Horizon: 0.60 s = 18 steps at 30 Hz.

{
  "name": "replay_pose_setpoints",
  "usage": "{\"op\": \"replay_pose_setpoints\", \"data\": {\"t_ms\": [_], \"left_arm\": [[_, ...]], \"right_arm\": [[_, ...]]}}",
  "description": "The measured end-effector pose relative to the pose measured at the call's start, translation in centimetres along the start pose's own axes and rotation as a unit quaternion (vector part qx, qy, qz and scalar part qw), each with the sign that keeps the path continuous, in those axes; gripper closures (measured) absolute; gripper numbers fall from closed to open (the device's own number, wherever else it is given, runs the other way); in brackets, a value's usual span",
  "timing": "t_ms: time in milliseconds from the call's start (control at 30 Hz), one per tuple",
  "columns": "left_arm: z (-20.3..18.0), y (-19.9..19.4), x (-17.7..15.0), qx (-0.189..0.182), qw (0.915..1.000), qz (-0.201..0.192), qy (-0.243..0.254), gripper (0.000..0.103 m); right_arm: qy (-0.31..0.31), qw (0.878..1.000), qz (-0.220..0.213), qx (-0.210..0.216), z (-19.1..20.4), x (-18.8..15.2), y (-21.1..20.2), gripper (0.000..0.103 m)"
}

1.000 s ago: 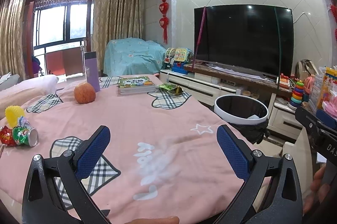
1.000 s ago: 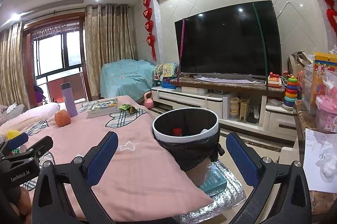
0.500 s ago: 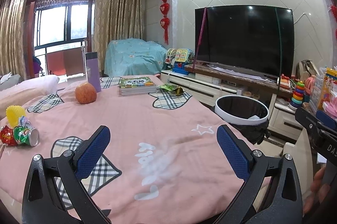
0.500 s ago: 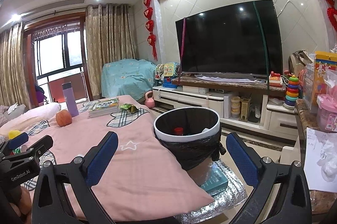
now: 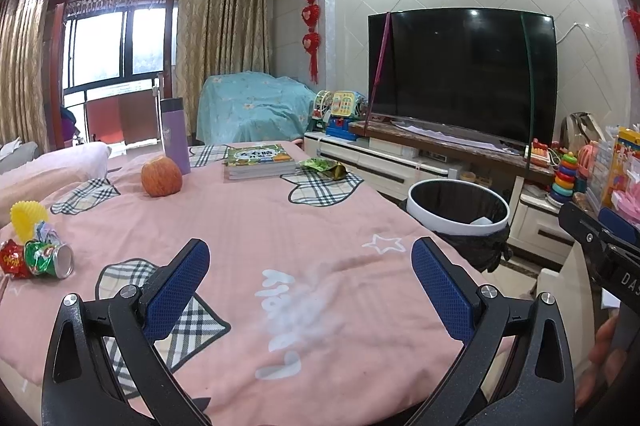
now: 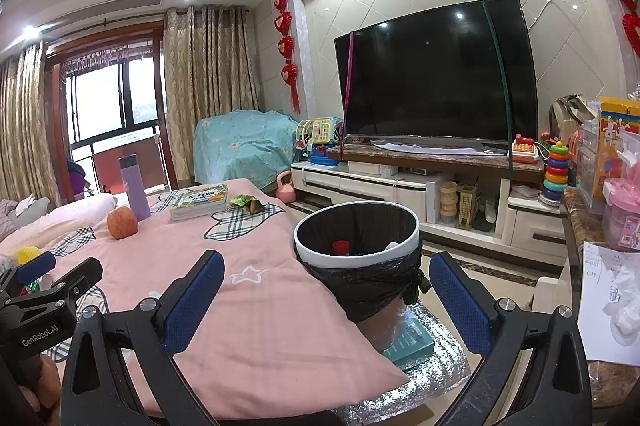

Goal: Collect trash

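A crushed can (image 5: 48, 260) is seen lying on its side near the left edge of the pink cloth (image 5: 280, 226), with a red wrapper (image 5: 12, 262) touching it and a yellow cup (image 5: 28, 218) just behind. A green wrapper (image 5: 326, 167) lies at the far end of the cloth, just beside the books (image 5: 258, 160); it is also seen from the right wrist (image 6: 246, 201). The bin (image 6: 358, 246), lined with a black bag, stands off the cloth's right edge, and a red cap (image 6: 341, 247) and something white are seen inside it. An apple (image 5: 161, 178) rests near a purple bottle (image 5: 175, 136), well apart from the can.

The left gripper (image 5: 310, 280) is held above the near part of the cloth, its jaws wide apart with nothing between them. The right gripper (image 6: 326, 292) is held before the bin, its jaws likewise spread wide and empty.
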<state>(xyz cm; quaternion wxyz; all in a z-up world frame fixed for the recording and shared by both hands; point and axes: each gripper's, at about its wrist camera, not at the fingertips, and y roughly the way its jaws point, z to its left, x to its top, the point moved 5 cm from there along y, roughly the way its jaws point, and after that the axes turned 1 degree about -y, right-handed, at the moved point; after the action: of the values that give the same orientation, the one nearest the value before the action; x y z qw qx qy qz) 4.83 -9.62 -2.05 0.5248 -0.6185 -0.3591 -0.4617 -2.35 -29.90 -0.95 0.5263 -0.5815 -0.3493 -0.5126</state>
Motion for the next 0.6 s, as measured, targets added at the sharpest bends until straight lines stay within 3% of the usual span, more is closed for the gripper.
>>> {"op": "replay_pose_setpoints", "data": {"t_ms": [600], "left_arm": [[-0.13, 0.11, -0.18, -0.003, 1.0, 0.002, 0.005, 0.0]], "right_arm": [[0.004, 1.0, 0.002, 0.007, 0.1, -0.24, 0.02, 0.0]]}}
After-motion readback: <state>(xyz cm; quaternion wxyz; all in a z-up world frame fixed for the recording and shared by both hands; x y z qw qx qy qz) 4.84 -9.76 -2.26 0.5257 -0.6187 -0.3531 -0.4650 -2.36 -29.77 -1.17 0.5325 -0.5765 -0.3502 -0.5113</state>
